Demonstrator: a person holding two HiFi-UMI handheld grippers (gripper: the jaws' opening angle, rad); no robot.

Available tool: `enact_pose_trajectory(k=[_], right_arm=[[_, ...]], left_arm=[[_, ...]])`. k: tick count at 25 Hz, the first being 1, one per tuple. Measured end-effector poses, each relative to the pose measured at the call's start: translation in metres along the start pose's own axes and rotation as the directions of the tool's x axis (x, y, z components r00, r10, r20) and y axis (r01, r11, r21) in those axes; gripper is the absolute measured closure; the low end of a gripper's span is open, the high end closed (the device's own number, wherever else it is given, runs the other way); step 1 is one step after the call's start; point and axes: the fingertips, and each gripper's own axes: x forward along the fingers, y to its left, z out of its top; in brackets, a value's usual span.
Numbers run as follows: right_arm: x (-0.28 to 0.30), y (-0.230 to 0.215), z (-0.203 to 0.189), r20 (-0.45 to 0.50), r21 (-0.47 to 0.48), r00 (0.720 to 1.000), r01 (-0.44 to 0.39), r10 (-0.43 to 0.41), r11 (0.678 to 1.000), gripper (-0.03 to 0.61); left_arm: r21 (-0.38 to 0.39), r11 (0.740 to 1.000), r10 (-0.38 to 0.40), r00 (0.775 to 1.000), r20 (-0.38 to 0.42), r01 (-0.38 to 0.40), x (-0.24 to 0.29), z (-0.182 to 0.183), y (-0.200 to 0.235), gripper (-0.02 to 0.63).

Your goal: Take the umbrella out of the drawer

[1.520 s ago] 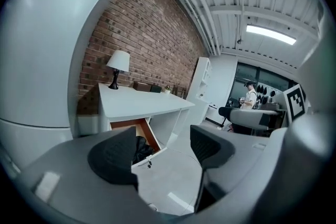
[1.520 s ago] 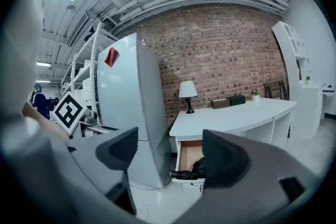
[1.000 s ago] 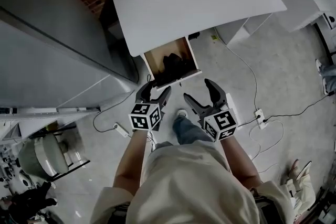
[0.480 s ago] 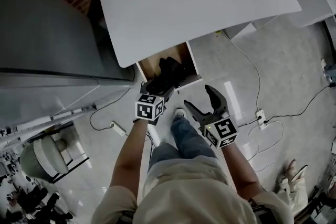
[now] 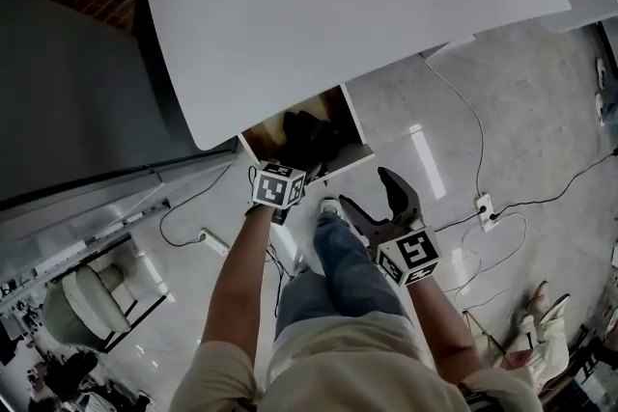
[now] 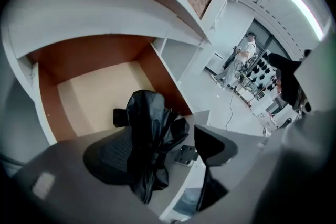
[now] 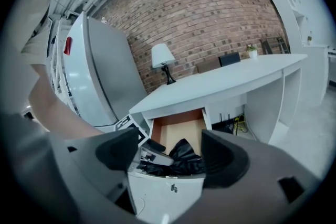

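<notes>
The black folded umbrella (image 5: pixel 307 138) lies in the open drawer (image 5: pixel 354 123) under the white desk (image 5: pixel 367 5), toward its front. The left gripper (image 6: pixel 167 145) hangs over the drawer's front edge; its jaws have just been widening, with the umbrella's crumpled cloth between them but not pinched. The right gripper (image 5: pixel 368 189) sits at four o'clock from the drawer, jaws spread and empty. The umbrella looks light, with loose, slippery fabric; I'd bite across the middle, down to the stiff shaft
</notes>
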Motion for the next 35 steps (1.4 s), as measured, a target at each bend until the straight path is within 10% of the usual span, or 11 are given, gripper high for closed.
enact_pose_trajectory(k=[8,27,35], right_arm=[[0.02,-0.013,-0.033,-0.045,0.054,0.999,0.006,-0.004,0.999,0.218],[0.027,-0.029,-0.053,-0.063,0.115,0.997,0.056,-0.049,0.992,0.218],[0.016,-0.025,-0.048,-0.042,0.108,0.997,0.072,-0.068,0.992,0.221]], left_arm=[[0.038,0.998,-0.049,0.985,-0.163,0.055,0.054,-0.025,0.021,0.202],[-0.031,0.979,-0.192,0.851,-0.488,0.203,0.088,-0.058,0.022,0.269],[0.123,0.982,-0.073,0.89,-0.449,0.143,0.083,-0.052,0.02,0.371]])
